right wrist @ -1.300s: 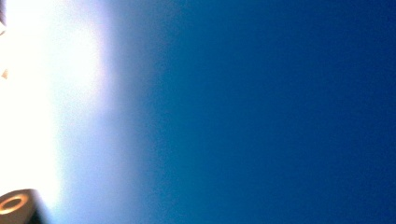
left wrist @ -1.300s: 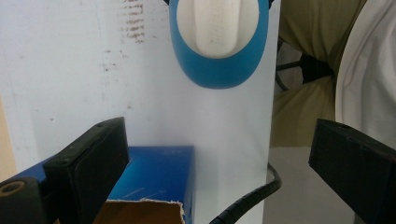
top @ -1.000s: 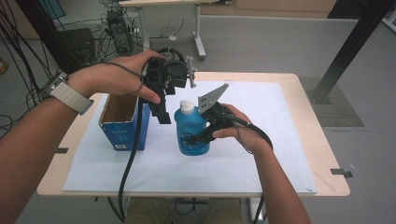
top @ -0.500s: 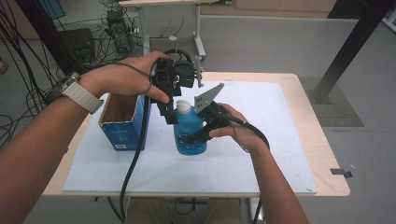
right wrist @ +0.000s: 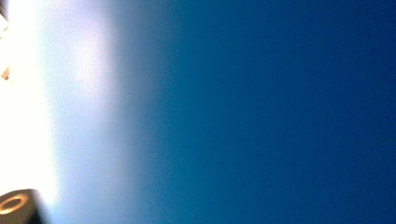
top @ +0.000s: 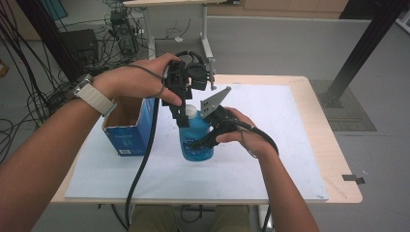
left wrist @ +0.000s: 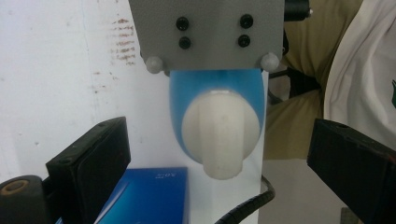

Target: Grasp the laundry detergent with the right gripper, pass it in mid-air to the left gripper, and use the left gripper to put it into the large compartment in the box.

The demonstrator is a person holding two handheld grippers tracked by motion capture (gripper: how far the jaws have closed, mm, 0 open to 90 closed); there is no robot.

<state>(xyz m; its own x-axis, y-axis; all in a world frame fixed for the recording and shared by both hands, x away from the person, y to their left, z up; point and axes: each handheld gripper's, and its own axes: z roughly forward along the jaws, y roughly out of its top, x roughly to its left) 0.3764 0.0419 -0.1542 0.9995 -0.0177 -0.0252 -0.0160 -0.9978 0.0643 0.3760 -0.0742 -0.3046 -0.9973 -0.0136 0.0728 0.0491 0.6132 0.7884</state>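
Blue bottle held at mid-frame, second gripper over its cap.

The right gripper (top: 205,140) clamps the blue bottle (top: 196,140), which stands upright on the white mat (top: 270,159). Above it the left gripper (top: 181,113) hangs over the white cap (left wrist: 219,133), jaws wide. Farther left sits the blue box (top: 128,137).

On my surface (top: 333,159) lies a white sheet (top: 270,159), and an open blue box (top: 129,128) stands at its left edge. Beyond it I see another table (top: 169,9) – black cables (top: 34,72) tangle on the grey floor (top: 290,48) – and a black post (top: 360,53).
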